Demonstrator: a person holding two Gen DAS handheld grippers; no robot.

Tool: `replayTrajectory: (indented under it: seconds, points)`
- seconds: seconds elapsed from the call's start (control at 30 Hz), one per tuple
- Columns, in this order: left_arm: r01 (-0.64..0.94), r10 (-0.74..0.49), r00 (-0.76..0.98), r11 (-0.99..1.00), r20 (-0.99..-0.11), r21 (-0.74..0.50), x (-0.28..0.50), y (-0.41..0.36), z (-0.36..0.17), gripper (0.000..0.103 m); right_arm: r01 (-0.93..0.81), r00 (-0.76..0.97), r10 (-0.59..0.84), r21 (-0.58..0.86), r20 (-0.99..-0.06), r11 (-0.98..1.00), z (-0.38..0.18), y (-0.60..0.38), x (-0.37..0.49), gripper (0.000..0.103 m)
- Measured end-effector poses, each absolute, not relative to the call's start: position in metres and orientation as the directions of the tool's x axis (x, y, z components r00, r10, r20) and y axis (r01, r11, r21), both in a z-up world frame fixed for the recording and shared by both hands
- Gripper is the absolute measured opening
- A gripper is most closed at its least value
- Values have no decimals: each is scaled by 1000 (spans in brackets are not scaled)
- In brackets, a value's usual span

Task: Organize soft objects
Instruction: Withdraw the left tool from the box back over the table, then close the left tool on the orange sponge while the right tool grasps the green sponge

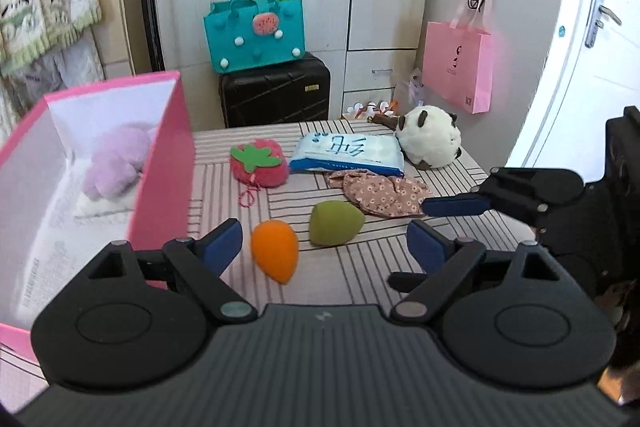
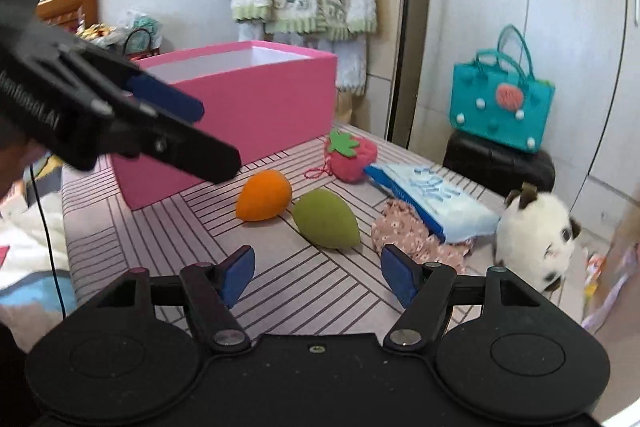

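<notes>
At frame left, the pink cardboard box (image 1: 164, 163) holds a lilac plush toy (image 1: 116, 163). The empty left gripper (image 1: 324, 247) gapes before the orange egg-shaped sponge (image 1: 276, 255) and green egg-shaped sponge (image 1: 334, 223), centre. The right gripper (image 2: 318, 275) is likewise spread, empty.

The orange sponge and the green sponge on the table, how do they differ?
The orange sponge is bright orange; the green sponge is olive. The orange sponge lies nearer the pink box, the green sponge nearer the floral cloth. In the left wrist view, orange's tip points toward the camera, green's to the right. Both are egg-shaped, lying on their sides, ungripped.
</notes>
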State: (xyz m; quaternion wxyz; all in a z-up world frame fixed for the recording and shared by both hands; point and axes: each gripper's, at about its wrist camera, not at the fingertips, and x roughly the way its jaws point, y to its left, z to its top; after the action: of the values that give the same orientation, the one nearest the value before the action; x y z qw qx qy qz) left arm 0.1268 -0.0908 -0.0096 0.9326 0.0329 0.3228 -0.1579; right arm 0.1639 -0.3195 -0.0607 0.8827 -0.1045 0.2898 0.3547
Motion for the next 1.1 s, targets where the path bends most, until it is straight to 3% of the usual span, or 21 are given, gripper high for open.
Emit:
replayTrajectory:
  seconds: [0.23,0.4,0.5,0.8,0.87,1.0,1.1]
  points:
    - [221,-210,760,974,-615,-59,140,-94,-31,86,-657,619,506,-42,-600,753,-70,-290,169,74]
    - [162,-176,773,984,-609,-78,147,-90,-42,77,-659,613,519,-22,-596,752,-75,-278,175,73]
    - [162,-167,780,985,-603,-62,151,-90,-48,66,-621,644,468,-55,-605,782,-82,-276,180,73]
    - [74,-97,765,995,-636,-63,169,-91,-65,66,-534,618,466,98,-633,840,-93,-284,206,66]
    - [64,-80,761,997,-644,-49,172,-93,-68,66,-528,625,470,106,-623,843,-92,-285,206,50]
    - [59,-93,735,996,-671,-74,178,-94,-75,56,-518,625,473,123,-621,847,-91,-287,204,46]
    - [69,-113,717,993,-687,-92,183,-94,-79,55,-499,631,459,125,-626,857,-90,-290,199,46]
